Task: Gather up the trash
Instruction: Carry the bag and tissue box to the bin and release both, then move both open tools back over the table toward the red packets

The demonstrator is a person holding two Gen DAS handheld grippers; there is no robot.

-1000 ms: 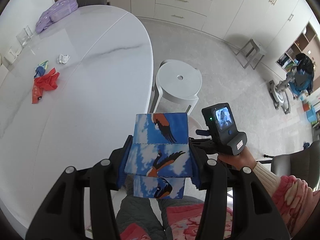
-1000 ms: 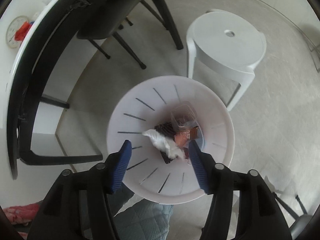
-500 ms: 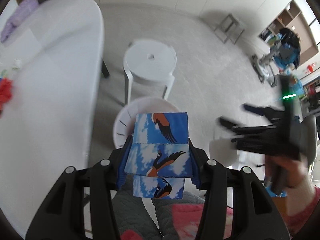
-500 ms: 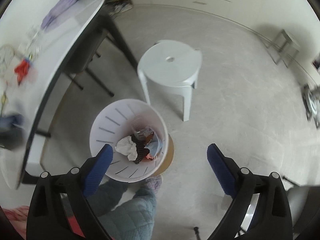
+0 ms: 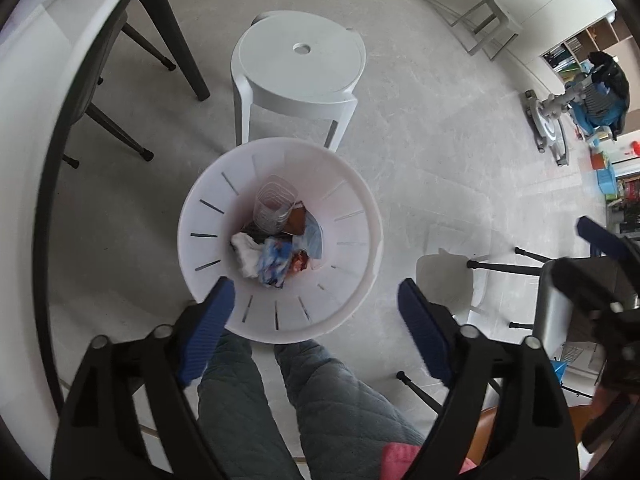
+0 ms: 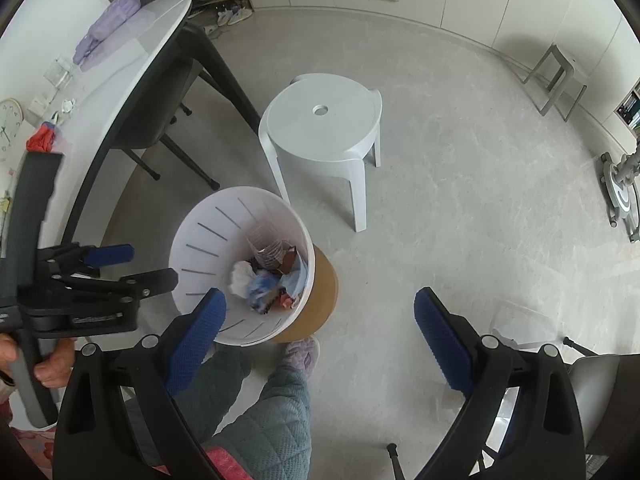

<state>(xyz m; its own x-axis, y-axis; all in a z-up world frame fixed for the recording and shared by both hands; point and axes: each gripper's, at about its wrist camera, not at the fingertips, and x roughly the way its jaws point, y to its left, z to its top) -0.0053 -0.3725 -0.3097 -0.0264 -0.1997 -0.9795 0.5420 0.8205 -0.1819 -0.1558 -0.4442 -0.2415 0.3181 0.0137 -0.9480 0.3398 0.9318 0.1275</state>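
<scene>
A white slotted bin [image 5: 372,248] stands on the floor under my left gripper [image 5: 314,292]. Its jaws are opening and nothing is between them. A blue-and-white bird-print wrapper [image 5: 274,264] lies in the bin on top of a white tissue, a clear cup and other scraps. My right gripper [image 6: 320,300] hangs open and empty, to the right of the bin [image 6: 188,240] and higher up. The wrapper [image 6: 258,286] shows there too. A red wrapper [image 6: 42,140] and a crumpled white scrap [image 6: 68,106] lie on the table.
A white stool [image 5: 300,56] stands just beyond the bin. The white table [image 6: 132,40] with dark legs and a dark chair are on the left. A purple pouch [image 6: 108,24] and a clock [image 6: 8,124] sit on the table. The person's grey quilted legs are below the bin.
My left gripper sank over the bin and opened; the bird-print wrapper left its jaws and now lies in the bin. My right gripper opened wide and drew up and away from the bin.
</scene>
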